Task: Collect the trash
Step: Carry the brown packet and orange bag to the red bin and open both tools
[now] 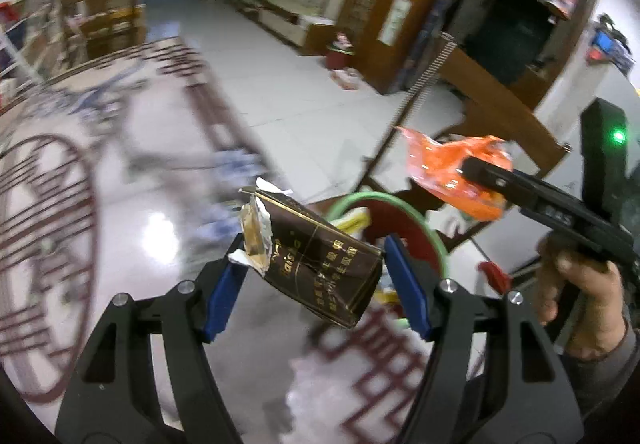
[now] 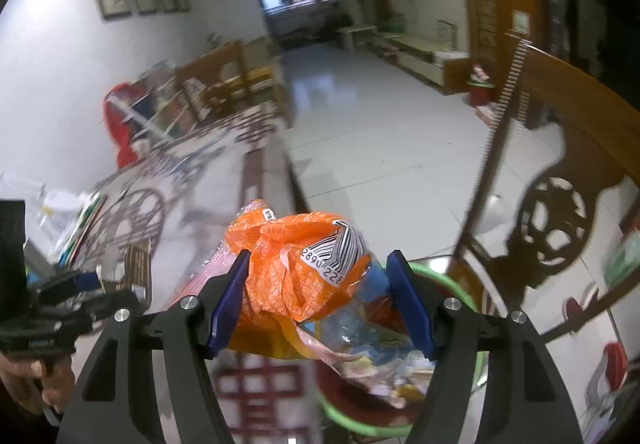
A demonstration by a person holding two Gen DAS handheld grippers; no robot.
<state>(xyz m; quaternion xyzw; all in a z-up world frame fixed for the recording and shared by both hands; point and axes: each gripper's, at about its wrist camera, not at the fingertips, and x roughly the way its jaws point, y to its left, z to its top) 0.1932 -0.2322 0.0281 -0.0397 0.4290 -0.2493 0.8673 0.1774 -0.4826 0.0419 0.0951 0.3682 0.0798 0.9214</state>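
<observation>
Both of your tongs are loaded. Your left gripper (image 1: 316,276) has its blue pads (image 1: 404,284) clamped on a crumpled dark brown cigarette pack with gold lettering (image 1: 320,268), torn silver foil sticking out of its open top; the pack sits tilted between the pads. Your right gripper (image 2: 320,300) is clenched on a crumpled orange plastic wrapper with a barcode label and a clear blue-printed part (image 2: 308,276), squeezed between both blue pads (image 2: 230,292).

Below and just past both loads you have a red waste bin with a green rim (image 1: 400,211), already holding mixed scraps; in the right wrist view its rim (image 2: 444,280) curves out from under the wrapper. The bin stands on the pale tiled floor (image 1: 272,83) just beyond the near edge of the glossy white table with dark red and blue printed patterns (image 1: 132,211).

From the left wrist view you can see your right hand (image 1: 576,284) gripping its black handle, the orange wrapper held up beside the pack. A carved wooden chair (image 2: 560,179) stands beside the bin.
</observation>
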